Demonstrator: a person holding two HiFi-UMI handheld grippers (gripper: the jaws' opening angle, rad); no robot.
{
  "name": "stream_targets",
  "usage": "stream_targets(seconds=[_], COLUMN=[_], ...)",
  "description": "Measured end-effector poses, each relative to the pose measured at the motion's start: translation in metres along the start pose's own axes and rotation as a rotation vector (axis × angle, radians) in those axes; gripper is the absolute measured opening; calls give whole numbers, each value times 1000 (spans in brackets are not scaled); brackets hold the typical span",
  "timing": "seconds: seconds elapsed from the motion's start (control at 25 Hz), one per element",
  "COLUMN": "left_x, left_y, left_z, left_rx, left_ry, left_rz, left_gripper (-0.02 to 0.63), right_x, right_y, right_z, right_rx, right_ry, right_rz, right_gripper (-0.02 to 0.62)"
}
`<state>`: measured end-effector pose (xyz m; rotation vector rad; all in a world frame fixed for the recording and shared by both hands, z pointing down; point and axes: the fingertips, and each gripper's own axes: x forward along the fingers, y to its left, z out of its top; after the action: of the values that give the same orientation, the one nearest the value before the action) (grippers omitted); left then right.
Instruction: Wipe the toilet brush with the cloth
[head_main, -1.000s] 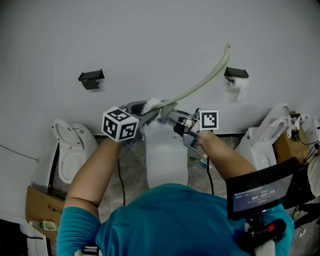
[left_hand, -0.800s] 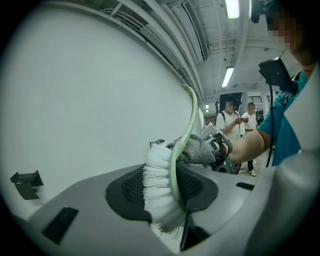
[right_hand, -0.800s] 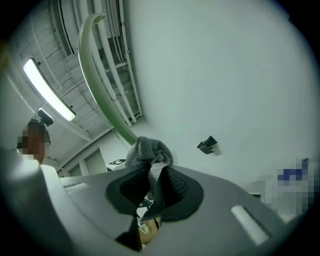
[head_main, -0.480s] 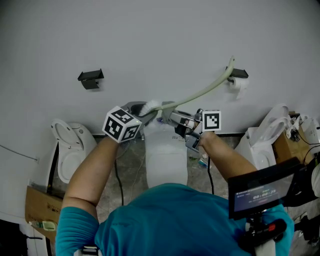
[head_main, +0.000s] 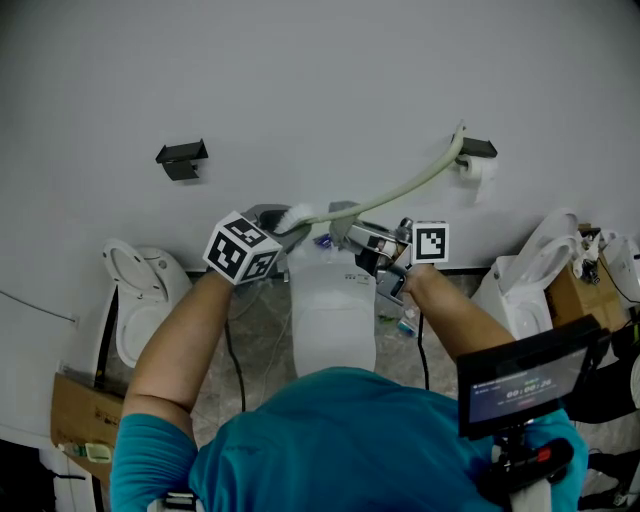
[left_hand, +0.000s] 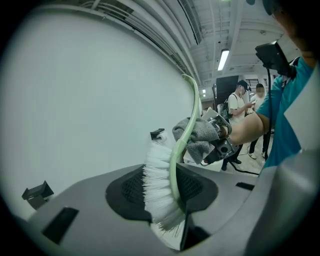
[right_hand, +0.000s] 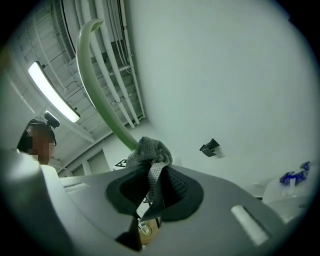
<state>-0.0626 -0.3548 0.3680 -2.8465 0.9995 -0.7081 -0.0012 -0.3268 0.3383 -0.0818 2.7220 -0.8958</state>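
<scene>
Left gripper (left_hand: 165, 202): fingers clamped on the white bristle head of the toilet brush (left_hand: 158, 180), holding it in the air so the green handle (head_main: 405, 185) juts free toward the wall (head_main: 300, 80). Right gripper (right_hand: 152, 195): fingers pinch the grey cloth (right_hand: 148, 152), bunched against the handle near the head, seemingly to slide along it.

Bright, even ceiling-tube light (right_hand: 52, 92); gripper views bend, darkening at their corners.

The right hand-held gripper (right_hand: 148, 200) pinches a grey cloth (right_hand: 149, 159) against the green brush handle (right_hand: 97, 85).
</scene>
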Motion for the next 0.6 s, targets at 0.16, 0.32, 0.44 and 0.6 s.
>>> stream_targets(seconds=[0.16, 0.32, 0.44, 0.6], left_x=[0, -2, -4, -5], left_y=[2, 3, 5, 6], left_z=[-6, -10, -13, -18], left_rx=[14, 21, 28, 15], left_ry=[27, 49, 62, 77], left_rz=[7, 7, 11, 4], left_gripper=[147, 147, 148, 147], right_x=[-3, -6, -8, -11], right_y=[1, 2, 1, 3], right_z=[4, 6, 7, 11], right_rx=[0, 0, 6, -4], right_ry=[-12, -21, -29, -36], right_rz=[2, 4, 6, 12], right_gripper=[46, 46, 47, 48])
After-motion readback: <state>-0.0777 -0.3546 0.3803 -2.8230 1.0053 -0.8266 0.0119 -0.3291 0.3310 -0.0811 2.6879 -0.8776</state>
